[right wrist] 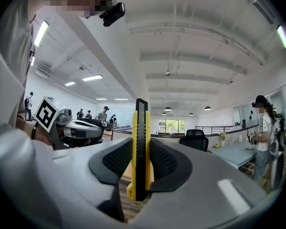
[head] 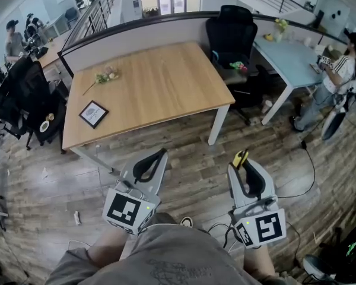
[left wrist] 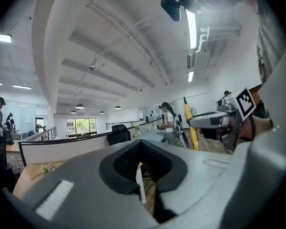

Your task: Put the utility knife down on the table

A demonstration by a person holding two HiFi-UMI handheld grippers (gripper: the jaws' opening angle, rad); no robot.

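**Head view.**
- Right gripper (head: 247,166): a grey two-jaw tool with its jaws clamped on the yellow-and-black plastic utility knife (head: 241,158).
- Only the knife's yellow tip shows past the jaws; the rest is hidden inside them.
- The knife is held in the air above the wood-plank floor (head: 196,172), near the light wooden table with white legs (head: 160,82) but not touching it.
- Left gripper (head: 161,155): the jaws meet at the tips with nothing between them.
- The hands holding both tools are hidden under the marker cubes and the person's grey shirt (head: 166,254).

**Left gripper view.**
- The black ribbed pads (left wrist: 124,163) are drawn together, leaving only a thin, empty slit.
- The right gripper shows at the right edge, with the knife upright in it.

**Right gripper view.**
- The knife stands upright and edge-on, and both pads press on its yellow sides.
- Its top rises above the jaws and its lower end juts out below them.
- The blade cannot be made out.
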